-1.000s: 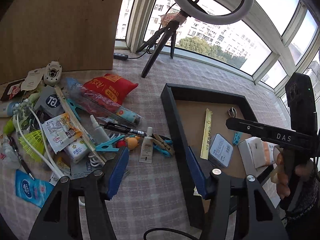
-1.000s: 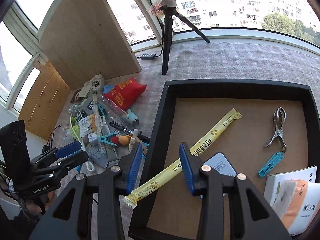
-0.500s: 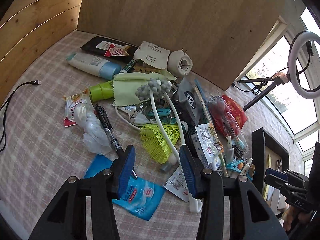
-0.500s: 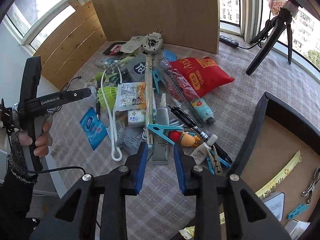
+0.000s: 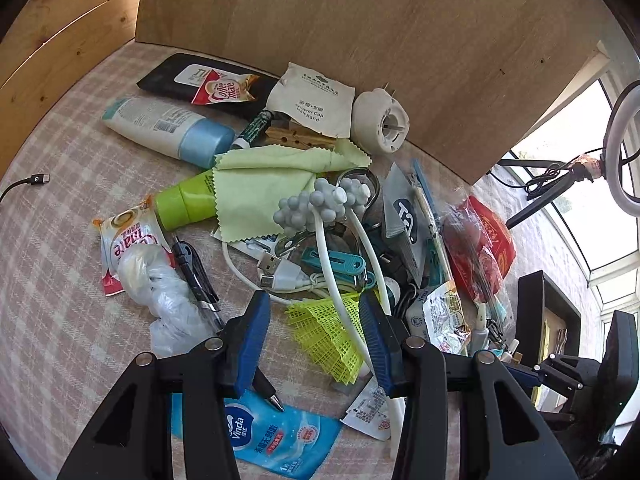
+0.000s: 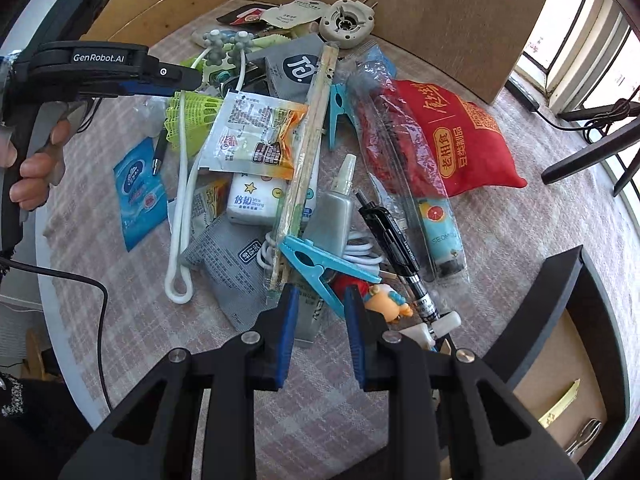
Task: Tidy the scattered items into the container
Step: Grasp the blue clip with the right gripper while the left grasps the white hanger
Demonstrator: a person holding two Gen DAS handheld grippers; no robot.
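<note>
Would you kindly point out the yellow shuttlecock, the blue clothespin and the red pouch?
Yellow shuttlecock [image 5: 325, 336]: left wrist view, on its mesh skirt.
Blue clothespin [image 6: 320, 266]: right wrist view, near its hinge.
Red pouch [image 6: 460, 140]: right wrist view, on its printed front.

Surface [image 5: 52, 264]: pale pink-and-white plaid cloth. Neon yellow-green shuttlecock [image 5: 324, 332], light green cloth [image 5: 260, 192], red snack bag [image 6: 460, 140]. Light blue clothespin [image 6: 320, 268]; black-walled container [image 6: 560, 300].

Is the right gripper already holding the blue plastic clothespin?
No, the right gripper is open, its jaws on either side of the blue plastic clothespin, not closed on it.
</note>
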